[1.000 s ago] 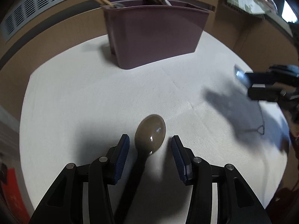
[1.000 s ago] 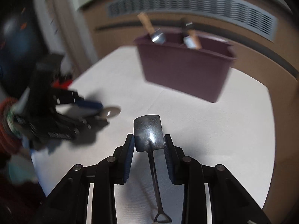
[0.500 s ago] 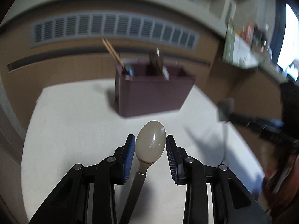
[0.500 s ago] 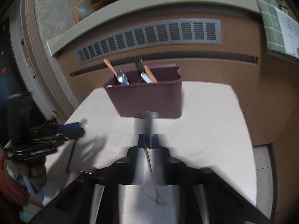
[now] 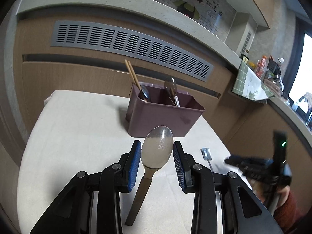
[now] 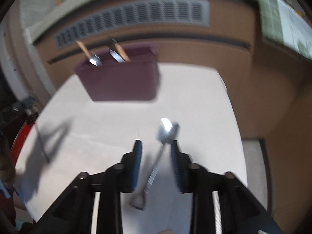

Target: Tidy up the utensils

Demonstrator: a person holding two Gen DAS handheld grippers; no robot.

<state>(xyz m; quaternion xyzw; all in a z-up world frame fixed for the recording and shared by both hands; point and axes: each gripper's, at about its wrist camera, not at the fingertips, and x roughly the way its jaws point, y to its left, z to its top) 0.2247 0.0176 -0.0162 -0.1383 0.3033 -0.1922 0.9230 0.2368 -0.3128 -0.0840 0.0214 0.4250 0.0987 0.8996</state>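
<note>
We note both tools lifted off the counter (image 5: 78,128) since a second ago. Left tool (image 5: 157,156) pinches the spoon (image 5: 157,149) at frame centre. Right tool (image 6: 156,152), jaws spread, appears to have released the small shovel-spoon (image 6: 166,130). The holder (image 5: 163,115) awaits both.

One purple caddy (image 5: 163,115); two chopsticks (image 5: 132,74); two hand-held grippers (image 5: 157,160) (image 6: 156,160).
</note>
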